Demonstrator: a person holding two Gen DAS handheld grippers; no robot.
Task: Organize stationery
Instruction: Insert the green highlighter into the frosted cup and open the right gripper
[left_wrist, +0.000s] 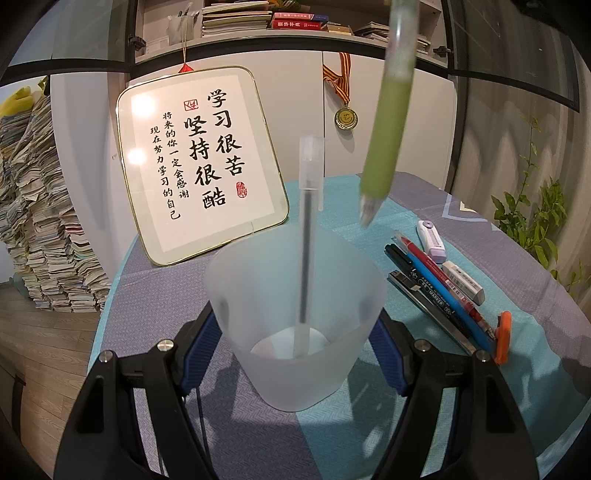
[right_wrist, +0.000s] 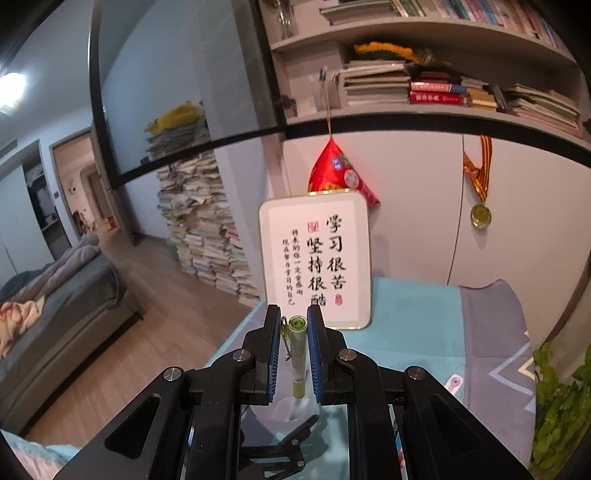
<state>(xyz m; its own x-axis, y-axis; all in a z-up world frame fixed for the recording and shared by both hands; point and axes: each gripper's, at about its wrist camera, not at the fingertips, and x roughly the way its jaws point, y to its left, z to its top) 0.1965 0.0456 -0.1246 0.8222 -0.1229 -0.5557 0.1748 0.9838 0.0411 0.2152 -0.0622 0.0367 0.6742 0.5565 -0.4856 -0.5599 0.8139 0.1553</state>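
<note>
Blue-padded tongs of the left gripper (left_wrist: 295, 354) pinch a frosted plastic cup (left_wrist: 295, 314) standing on the tablecloth (left_wrist: 424, 206), a clear capped pen (left_wrist: 309, 221) upright inside. Right gripper (right_wrist: 293, 354) clamps a green pen (right_wrist: 297, 354), hanging tip-down, seemingly above the cup. Beside the cup lie pens (left_wrist: 439, 291), an eraser (left_wrist: 463, 282) and a correction tape (left_wrist: 430, 242).

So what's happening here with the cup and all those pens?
Someone is tidying stationery using two hand-held grippers. The left hand-held gripper grips a frosted cup on the table; one clear pen already stands inside. The right hand-held gripper holds a green pen tip-down above the cup, not yet in. More pens, two erasers and an orange item wait on the tablecloth.
</note>
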